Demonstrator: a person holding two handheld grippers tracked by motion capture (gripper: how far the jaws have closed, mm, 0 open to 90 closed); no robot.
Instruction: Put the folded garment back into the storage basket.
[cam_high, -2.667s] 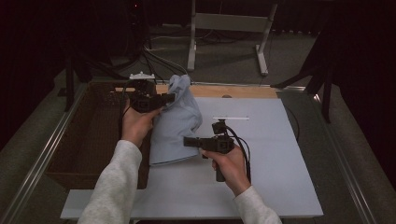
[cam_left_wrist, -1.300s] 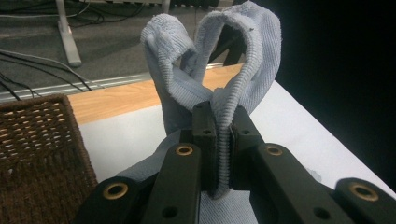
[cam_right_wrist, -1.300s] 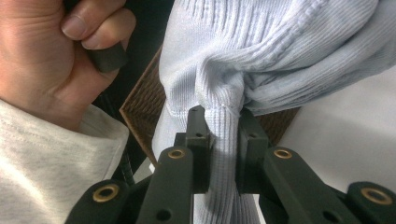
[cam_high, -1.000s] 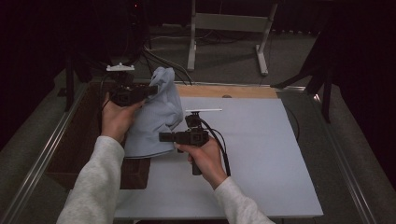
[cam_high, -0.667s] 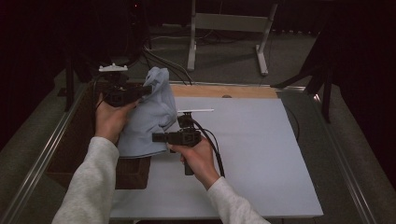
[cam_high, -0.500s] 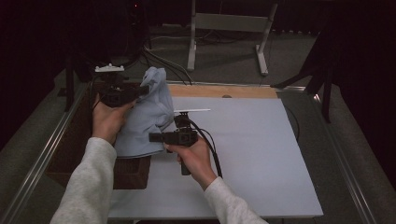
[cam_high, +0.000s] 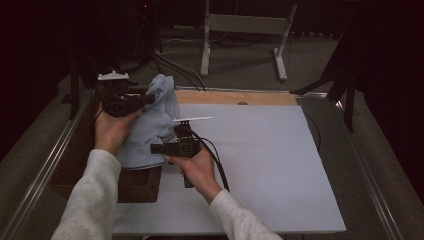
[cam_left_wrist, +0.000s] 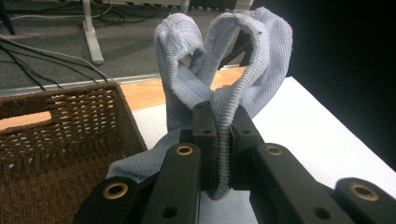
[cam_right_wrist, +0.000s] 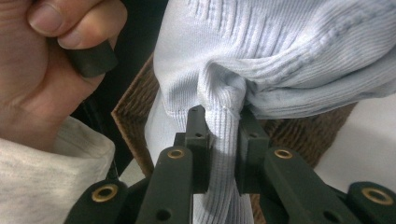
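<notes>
Over basket (cam_high: 135, 185) | cloth (cam_high: 150, 130) hides both tongs' tips, basket's inside

So there are three cameras here. The high view sits above the person's side and looks forward and down over the whole white table (cam_high: 260, 165), with dark floor and a stand's legs beyond the far edge. It's the far-off, wide one.

The left gripper view rides on the left gripper (cam_left_wrist: 223, 140) and looks along its jaws, really close in, facing the far edge of the table with the wicker basket (cam_left_wrist: 56, 135) at its left.

The right gripper view sits on the right gripper (cam_right_wrist: 223, 140), even tighter, facing the other hand (cam_right_wrist: 44, 60).

All three share the pale blue cloth (cam_high: 152, 120) and the basket.
</notes>
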